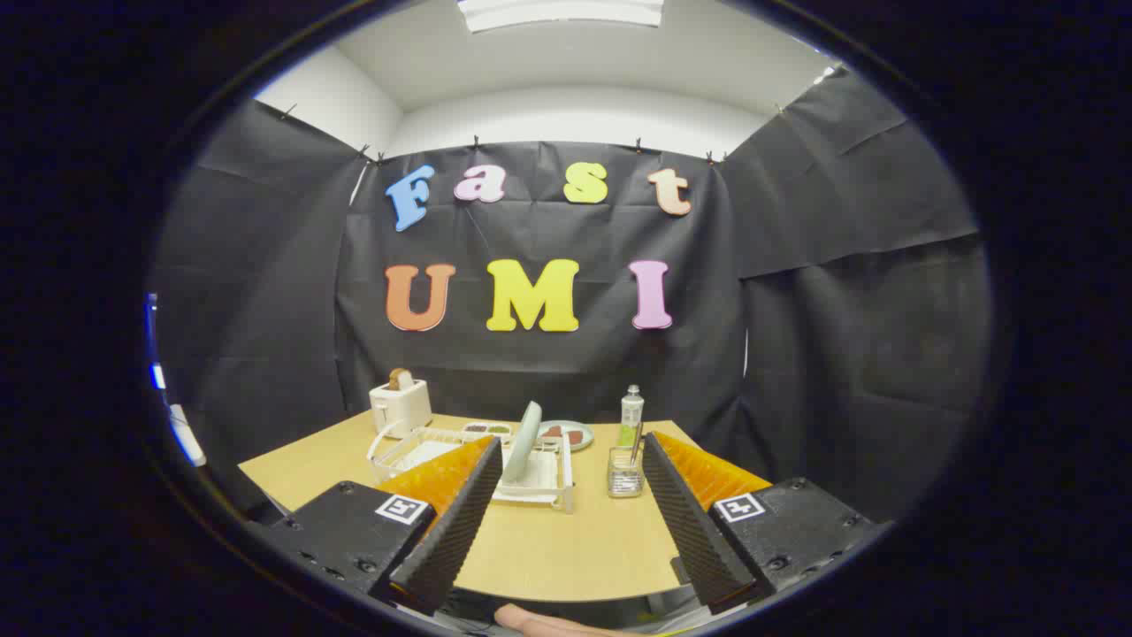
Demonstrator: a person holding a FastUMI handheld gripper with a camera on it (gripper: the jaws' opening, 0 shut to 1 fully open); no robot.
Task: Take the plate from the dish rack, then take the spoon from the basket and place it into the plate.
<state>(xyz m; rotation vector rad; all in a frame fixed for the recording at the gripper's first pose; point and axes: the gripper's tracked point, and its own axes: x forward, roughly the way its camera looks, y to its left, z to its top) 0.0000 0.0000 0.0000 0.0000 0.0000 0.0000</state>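
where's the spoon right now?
In the gripper view the spoon stands in the small basket on the table, beyond the open gripper, right of the dish rack and in front of the bottle.

toaster [400, 405] with toast | bottle [631, 414] | food dishes at table's [336, 460] back

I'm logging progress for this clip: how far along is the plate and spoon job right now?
Nothing looks done yet. The plate stands upright in the dish rack, and the spoon sits in the mesh basket beside it. The tool is open and holds nothing, its fingers short of the rack. Left: lift the plate out, set it on the table, then move the spoon into it.
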